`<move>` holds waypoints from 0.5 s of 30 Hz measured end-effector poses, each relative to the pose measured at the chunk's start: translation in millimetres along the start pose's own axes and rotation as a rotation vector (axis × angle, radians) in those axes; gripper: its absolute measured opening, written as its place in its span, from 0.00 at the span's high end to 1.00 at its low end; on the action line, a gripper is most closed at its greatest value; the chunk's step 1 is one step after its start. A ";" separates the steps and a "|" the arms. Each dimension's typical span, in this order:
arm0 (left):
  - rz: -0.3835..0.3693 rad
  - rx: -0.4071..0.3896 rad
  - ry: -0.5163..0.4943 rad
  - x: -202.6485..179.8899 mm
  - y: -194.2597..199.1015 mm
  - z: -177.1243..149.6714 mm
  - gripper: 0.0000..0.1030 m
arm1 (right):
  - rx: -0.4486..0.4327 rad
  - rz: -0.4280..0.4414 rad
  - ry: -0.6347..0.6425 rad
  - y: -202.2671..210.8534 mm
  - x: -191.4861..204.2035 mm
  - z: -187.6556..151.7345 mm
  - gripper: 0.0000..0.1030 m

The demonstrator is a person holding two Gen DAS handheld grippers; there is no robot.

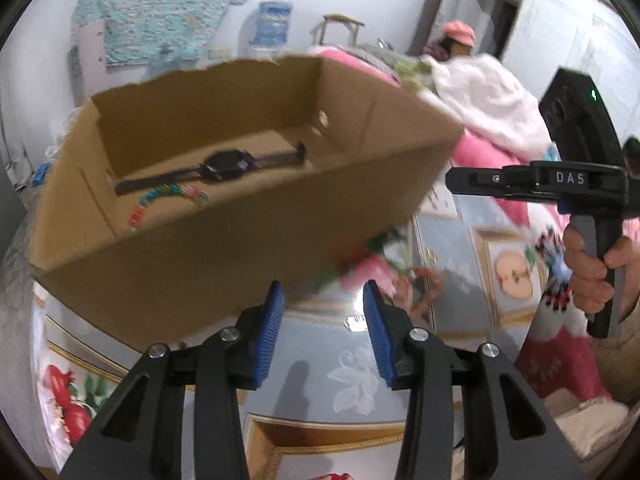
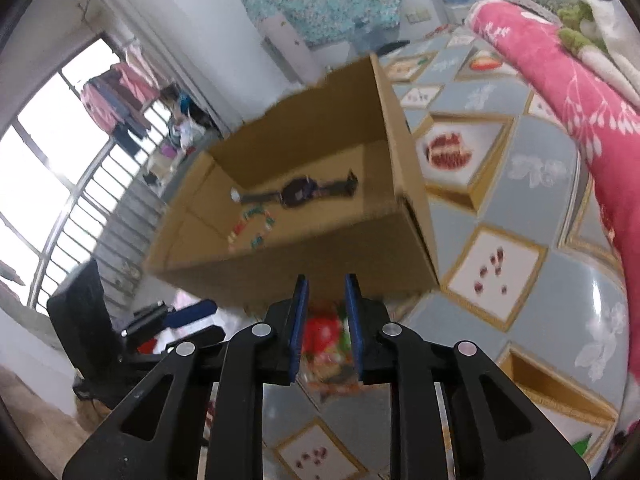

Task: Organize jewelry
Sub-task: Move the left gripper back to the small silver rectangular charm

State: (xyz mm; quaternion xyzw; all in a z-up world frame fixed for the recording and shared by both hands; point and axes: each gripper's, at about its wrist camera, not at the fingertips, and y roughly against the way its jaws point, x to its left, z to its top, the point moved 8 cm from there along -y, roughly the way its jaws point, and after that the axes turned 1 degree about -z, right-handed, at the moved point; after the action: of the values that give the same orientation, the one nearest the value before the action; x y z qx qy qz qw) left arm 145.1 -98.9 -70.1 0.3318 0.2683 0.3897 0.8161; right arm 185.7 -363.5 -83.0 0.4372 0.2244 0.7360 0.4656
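Sitting on a surface covered with a glossy fruit-patterned cloth is an open cardboard box, the landmark for everything else. Inside the box, on its floor, a dark wristwatch lies flat with its strap stretched out. Just beside the watch, nearer the front wall of the box, lies a curved bracelet of coloured beads.

Both grippers hover outside the box, in front of its near wall. The left gripper has its blue-padded jaws partly open, with nothing between them; only the cloth shows in the gap. The right gripper has its jaws closer together, a narrow gap remaining, and they hold nothing either. From the left camera, the right gripper's black body appears to the right of the box, with a person's hand wrapped around its handle.

Beyond the box, a pink blanket is heaped on the cloth. A patterned teal cloth hangs on the wall behind the box.
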 end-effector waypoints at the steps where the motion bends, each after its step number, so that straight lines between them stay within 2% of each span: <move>1: 0.000 0.019 -0.011 -4.9 -5.4 -5.0 0.61 | 0.020 0.004 -0.002 -2.7 0.7 -7.6 0.80; 5: -0.003 0.074 -0.050 -19.0 -22.7 -16.8 0.62 | 0.089 0.048 0.010 -14.6 14.3 -39.4 0.80; 8: 0.013 0.093 -0.084 -23.6 -31.5 -19.1 0.62 | 0.107 0.055 0.050 -21.0 28.0 -53.7 0.81; 11: 0.026 0.108 -0.095 -22.6 -39.2 -17.5 0.62 | 0.123 0.028 0.093 -28.9 36.7 -63.6 0.81; 15: 0.034 0.111 -0.119 -22.7 -45.9 -12.8 0.68 | 0.124 0.042 0.087 -30.2 42.2 -65.7 0.82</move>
State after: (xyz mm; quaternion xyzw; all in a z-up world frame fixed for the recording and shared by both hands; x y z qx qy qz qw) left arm 144.6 -134.9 -108.6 0.4034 0.2347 0.3679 0.8042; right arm 136.7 -307.2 -120.9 0.4372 0.2803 0.7486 0.4120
